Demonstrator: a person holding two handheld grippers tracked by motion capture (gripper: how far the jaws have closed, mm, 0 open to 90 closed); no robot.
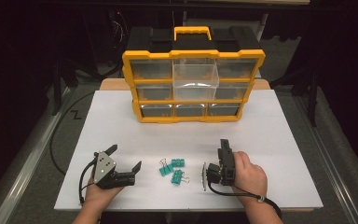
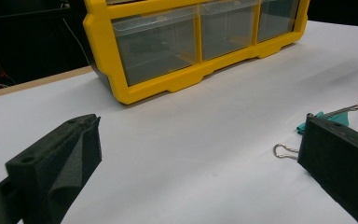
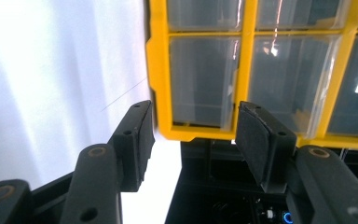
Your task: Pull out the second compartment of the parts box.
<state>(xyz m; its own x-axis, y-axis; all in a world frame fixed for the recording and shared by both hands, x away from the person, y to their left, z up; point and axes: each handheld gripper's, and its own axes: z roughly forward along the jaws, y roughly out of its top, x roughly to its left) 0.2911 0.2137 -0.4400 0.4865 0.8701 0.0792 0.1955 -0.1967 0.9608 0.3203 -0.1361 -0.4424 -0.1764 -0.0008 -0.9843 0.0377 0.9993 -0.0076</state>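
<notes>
Three teal binder clips (image 1: 171,170) lie close together on the white table top (image 1: 270,140), between my two grippers. My left gripper (image 1: 125,157) rests low at the front left, open wide, its jaws pointing towards the clips. In the left gripper view (image 2: 199,126) one teal clip (image 2: 328,116) peeks from behind the right-hand jaw, nothing between the jaws. My right gripper (image 1: 223,145) is turned on its side to the right of the clips, pointing at the yellow organiser (image 1: 193,86). Its jaws (image 3: 193,112) stand apart and hold nothing.
The organiser stands upright at the back middle with several clear drawers; its middle drawer (image 1: 195,77) is pulled out. A silver clip handle (image 2: 284,150) lies on the sheet by the left gripper's right jaw. Dark floor drops off beyond the table edges.
</notes>
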